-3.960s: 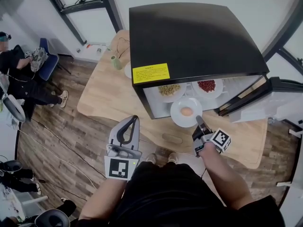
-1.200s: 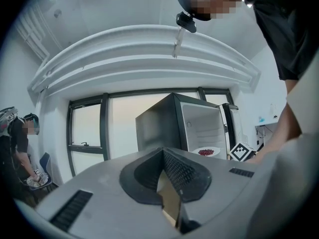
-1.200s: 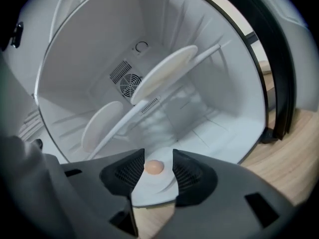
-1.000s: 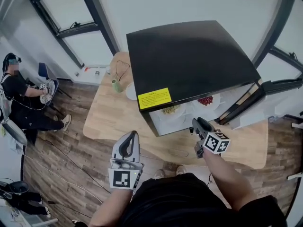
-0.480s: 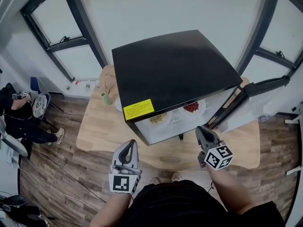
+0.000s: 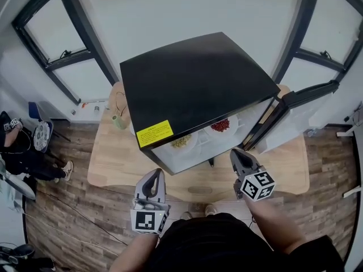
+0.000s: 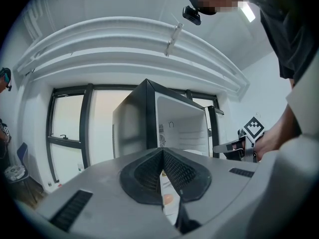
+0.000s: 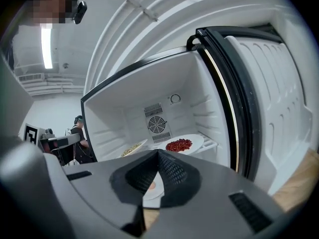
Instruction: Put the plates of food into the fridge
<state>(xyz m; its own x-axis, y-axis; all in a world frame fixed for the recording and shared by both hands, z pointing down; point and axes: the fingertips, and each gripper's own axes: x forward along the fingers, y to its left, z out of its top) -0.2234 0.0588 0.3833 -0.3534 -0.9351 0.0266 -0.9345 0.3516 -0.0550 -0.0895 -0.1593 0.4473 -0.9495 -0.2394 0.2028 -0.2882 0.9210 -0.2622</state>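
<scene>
- The plate with the pale orange food (image 8: pixel 151 185) was at the fridge's (image 6: pixel 193 84) front edge four seconds ago, with your right gripper at its rim. It now lies inside, free of any grip.
- Your right gripper (image 6: pixel 233 152) has drawn back from the opening, and its jaws have closed on nothing.
- Your left gripper (image 6: pixel 155 172) has come back toward your body.
- Your head has shifted: the black fridge top now hides more of the interior.

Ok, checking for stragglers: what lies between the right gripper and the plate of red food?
A white plate with an orange morsel, shown in the right gripper view before the plate of red food.
</scene>
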